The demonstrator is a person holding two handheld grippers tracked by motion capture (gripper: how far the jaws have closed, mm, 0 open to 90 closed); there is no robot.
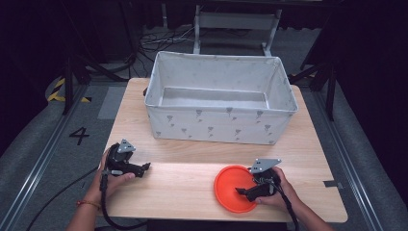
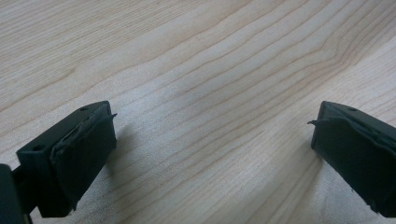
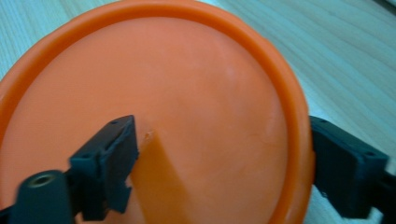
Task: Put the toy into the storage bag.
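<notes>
An orange round plate lies on the wooden table near its front right. My right gripper is open and held low over the plate's near right side. In the right gripper view the plate is close up: one jaw sits over its inside and the other just outside its rim, so my right gripper straddles the rim without pinching it. At the table's front left my left gripper points right. It is open with bare wood between its jaws.
A large grey fabric bin with nothing visible inside stands across the back half of the table. Bare wood runs between the two grippers. The table's front edge is just below both hands. Cables and stands crowd the dark floor behind.
</notes>
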